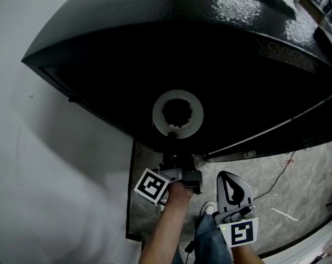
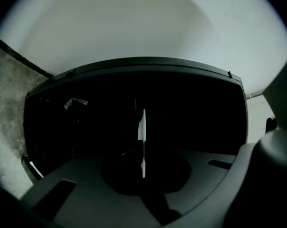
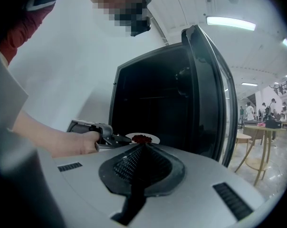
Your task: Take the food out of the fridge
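Note:
A white plate point(image 1: 160, 115) with dark red food point(image 1: 177, 113) hangs at the mouth of the black fridge point(image 1: 182, 43). My left gripper point(image 1: 171, 139) is shut on the plate's near rim. In the left gripper view the plate point(image 2: 142, 127) shows edge-on as a thin white sliver between the dark jaws of the left gripper point(image 2: 143, 166). From the side, the right gripper view shows the left gripper point(image 3: 122, 138) holding the plate point(image 3: 152, 137) and food point(image 3: 141, 138) in front of the dark fridge interior. My right gripper point(image 1: 230, 181) point(image 3: 142, 149) stays low at the right, shut and empty.
The fridge door point(image 3: 215, 94) stands open to the right. A white wall point(image 1: 50, 164) runs along the left. Grey marbled floor point(image 1: 298, 186) with a thin cable lies below. Wooden stools and tables point(image 3: 250, 151) with people stand far off at the right.

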